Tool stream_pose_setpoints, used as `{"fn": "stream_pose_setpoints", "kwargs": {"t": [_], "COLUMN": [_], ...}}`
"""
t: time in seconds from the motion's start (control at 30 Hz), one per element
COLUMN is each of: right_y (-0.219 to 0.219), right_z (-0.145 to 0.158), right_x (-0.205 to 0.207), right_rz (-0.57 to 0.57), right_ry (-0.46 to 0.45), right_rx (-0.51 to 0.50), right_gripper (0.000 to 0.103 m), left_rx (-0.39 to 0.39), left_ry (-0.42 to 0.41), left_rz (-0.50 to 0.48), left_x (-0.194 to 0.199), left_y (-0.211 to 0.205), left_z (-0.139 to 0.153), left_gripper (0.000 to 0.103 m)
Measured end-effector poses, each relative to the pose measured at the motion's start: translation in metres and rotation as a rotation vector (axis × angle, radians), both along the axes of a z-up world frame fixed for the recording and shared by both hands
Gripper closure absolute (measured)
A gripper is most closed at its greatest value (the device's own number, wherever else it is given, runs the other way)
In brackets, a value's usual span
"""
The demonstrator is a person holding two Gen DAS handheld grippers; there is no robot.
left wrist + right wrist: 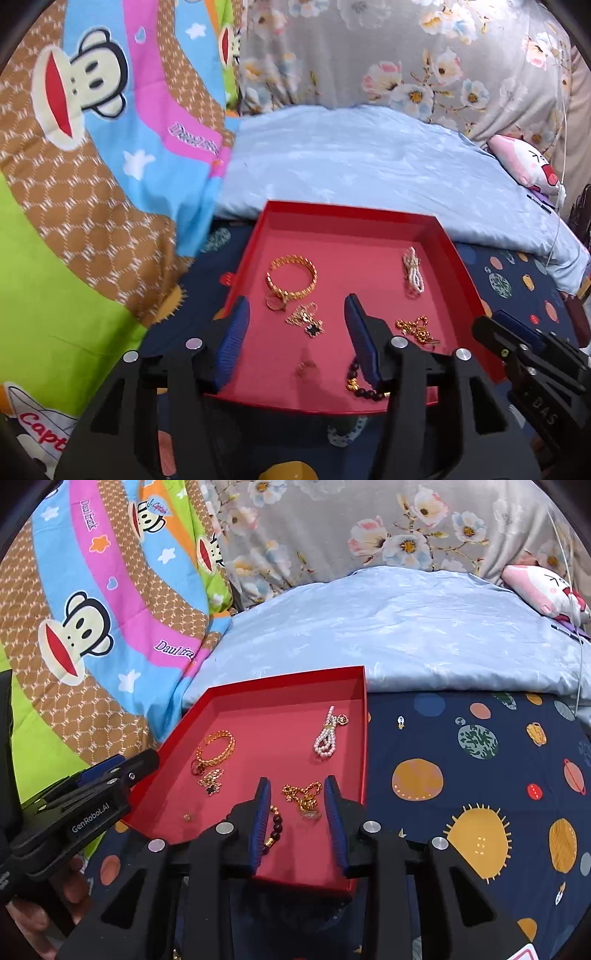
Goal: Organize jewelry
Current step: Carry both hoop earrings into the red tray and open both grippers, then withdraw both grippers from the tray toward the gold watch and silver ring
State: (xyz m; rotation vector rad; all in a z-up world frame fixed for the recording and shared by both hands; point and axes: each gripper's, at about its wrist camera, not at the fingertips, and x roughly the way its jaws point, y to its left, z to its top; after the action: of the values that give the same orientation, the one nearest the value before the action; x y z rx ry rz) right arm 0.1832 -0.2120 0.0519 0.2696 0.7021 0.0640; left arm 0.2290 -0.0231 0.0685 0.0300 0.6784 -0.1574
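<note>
My left tool (297, 332) is open above the red tray (343, 210); the black-pendant chain (306, 321) lies between its fingers. My right tool (297, 808) is open; the gold necklace (304, 797) lies between its fingers, the dark bead bracelet (275, 827) beside its left finger.

We hold both tongs low and level, side by side. Our left tongs (297, 317) gape wide, nothing between the blue pads. Our right tongs (296, 794) stand parted too, narrower, gripping nothing.
</note>
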Motion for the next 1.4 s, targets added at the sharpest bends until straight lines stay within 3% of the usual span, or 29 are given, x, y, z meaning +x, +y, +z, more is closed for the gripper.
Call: {"fn": "stream_pose_setpoints", "kwargs": {"t": [0.37, 0.77, 0.97, 1.3, 1.4], "right_y": [0.017, 0.045, 0.061, 0.085, 0.088], "right_z": [0.008, -0.027, -0.043, -0.059, -0.059], "right_x": [-0.049, -0.119, -0.117, -0.093, -0.090], "right_rz": [0.033, 0.100, 0.138, 0.161, 0.152], "right_ry": [-0.013, 0.095, 0.137, 0.185, 0.186], "right_rx": [-0.010, 0.027, 0.008, -0.055, -0.088], "right_gripper": [0.073, 0.073, 0.073, 0.074, 0.081], "left_rx": [-0.006, -0.024, -0.046, -0.030, -0.032], "left_ry": [0.027, 0.161, 0.228, 0.249, 0.246], "left_rz": [0.021, 0.034, 0.058, 0.066, 0.066], "left_x": [-0.031, -0.110, -0.134, -0.136, -0.135], "left_y": [0.019, 0.045, 0.056, 0.062, 0.062], "left_z": [0.001, -0.037, -0.059, -0.072, -0.073], "left_gripper": [0.051, 0.051, 0.051, 0.051, 0.050]}}
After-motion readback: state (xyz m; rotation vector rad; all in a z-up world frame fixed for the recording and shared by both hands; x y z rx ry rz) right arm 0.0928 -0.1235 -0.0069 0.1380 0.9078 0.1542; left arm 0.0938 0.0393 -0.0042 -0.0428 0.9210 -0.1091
